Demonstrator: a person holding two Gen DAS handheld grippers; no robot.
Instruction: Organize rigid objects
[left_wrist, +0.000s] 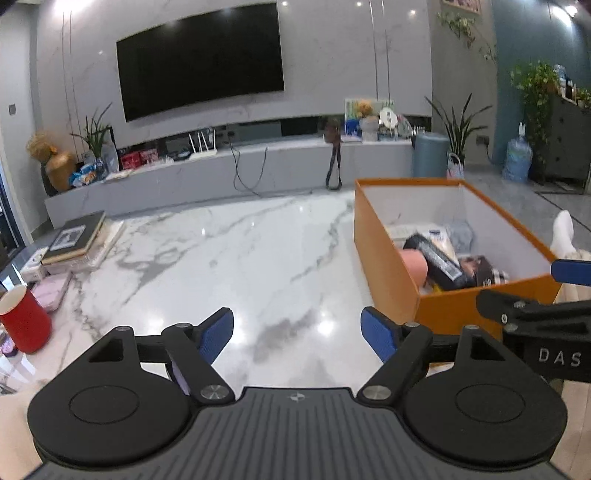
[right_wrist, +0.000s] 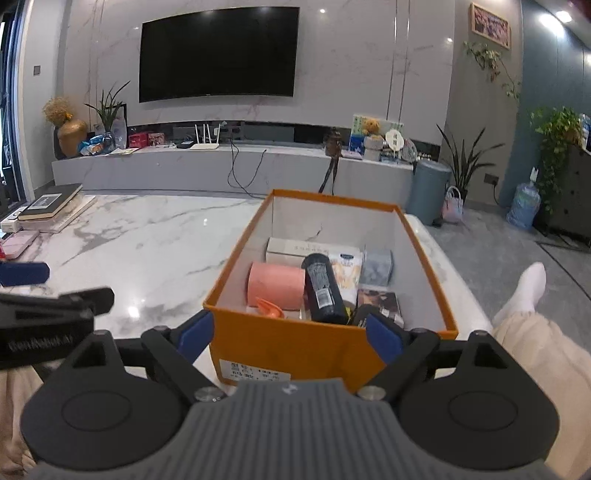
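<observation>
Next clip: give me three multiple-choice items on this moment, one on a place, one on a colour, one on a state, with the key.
1. Where does the black bottle lie?
A. in the orange box
B. on the marble table
C. on the book stack

2. What colour is the cup at the table's left edge?
A. blue
B. red
C. white

3. How is the left gripper?
A. shut on a bottle
B. shut, empty
C. open, empty

Key: 1 A, it rests among the box's contents; 2 B, plainly red; 3 C, its blue pads stand apart over bare marble.
</observation>
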